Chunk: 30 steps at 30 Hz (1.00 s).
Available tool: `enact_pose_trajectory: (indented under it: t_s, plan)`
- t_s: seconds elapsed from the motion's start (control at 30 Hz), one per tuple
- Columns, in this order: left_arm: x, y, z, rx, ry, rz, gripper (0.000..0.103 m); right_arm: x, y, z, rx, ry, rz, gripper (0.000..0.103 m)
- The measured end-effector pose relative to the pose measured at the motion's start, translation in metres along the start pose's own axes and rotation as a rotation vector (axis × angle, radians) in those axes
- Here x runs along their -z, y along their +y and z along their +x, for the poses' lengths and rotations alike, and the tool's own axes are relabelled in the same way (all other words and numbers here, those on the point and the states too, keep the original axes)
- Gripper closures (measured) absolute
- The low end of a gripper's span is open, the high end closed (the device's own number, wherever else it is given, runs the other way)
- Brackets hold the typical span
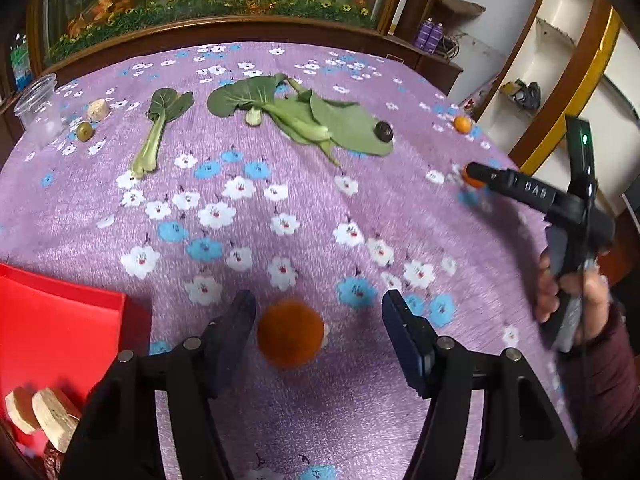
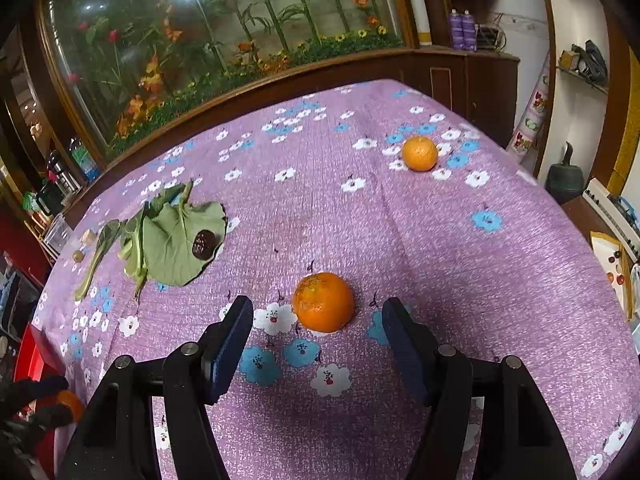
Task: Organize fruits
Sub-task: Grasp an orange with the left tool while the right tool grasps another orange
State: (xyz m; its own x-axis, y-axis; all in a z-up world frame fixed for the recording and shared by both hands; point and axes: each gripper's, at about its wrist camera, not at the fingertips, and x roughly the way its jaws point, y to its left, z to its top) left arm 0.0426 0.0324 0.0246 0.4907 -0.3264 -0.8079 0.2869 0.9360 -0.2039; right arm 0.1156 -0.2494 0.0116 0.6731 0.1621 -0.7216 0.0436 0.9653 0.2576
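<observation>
In the left wrist view my left gripper (image 1: 318,316) is open, and a blurred orange mandarin (image 1: 290,334) sits between its fingers, nearer the left one, apart from both pads. A red tray (image 1: 60,320) lies at the lower left. In the right wrist view my right gripper (image 2: 316,320) is open, with a mandarin (image 2: 323,302) on the cloth just ahead between its fingertips, untouched. A second mandarin (image 2: 419,153) lies farther back right. The right gripper (image 1: 476,174) also shows in the left wrist view, by a mandarin (image 1: 472,180).
Green leafy vegetables (image 1: 296,116) and one single stalk (image 1: 158,128) lie across the purple flowered tablecloth (image 1: 280,208). A dark fruit (image 1: 383,131) rests on a leaf. A small green fruit (image 1: 85,131), a pale slice (image 1: 98,110) and a clear cup (image 1: 38,110) stand far left.
</observation>
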Motion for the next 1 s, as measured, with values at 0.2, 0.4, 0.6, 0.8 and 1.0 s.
enact_pose_trajectory:
  t_s: [0.2,0.4,0.6,0.8,1.0]
  plan:
    - [0.012,-0.008,0.007,-0.051,-0.007,0.033,0.039,0.001,0.002,0.003,-0.001,0.016,-0.020,0.032]
    - [0.016,-0.008,0.004,-0.119,-0.048,0.043,0.072,0.002,0.008,0.006,0.049,0.018,-0.056,0.064]
    - [0.020,0.003,-0.007,-0.094,-0.076,-0.026,0.072,0.003,0.007,-0.002,0.053,-0.017,-0.061,0.071]
    - [0.030,0.011,-0.048,-0.086,-0.142,-0.085,0.072,0.009,0.026,-0.021,0.074,-0.046,-0.112,0.071]
    - [0.051,0.043,-0.108,-0.115,-0.226,-0.189,0.072,0.022,0.070,-0.059,-0.049,-0.053,-0.136,0.070]
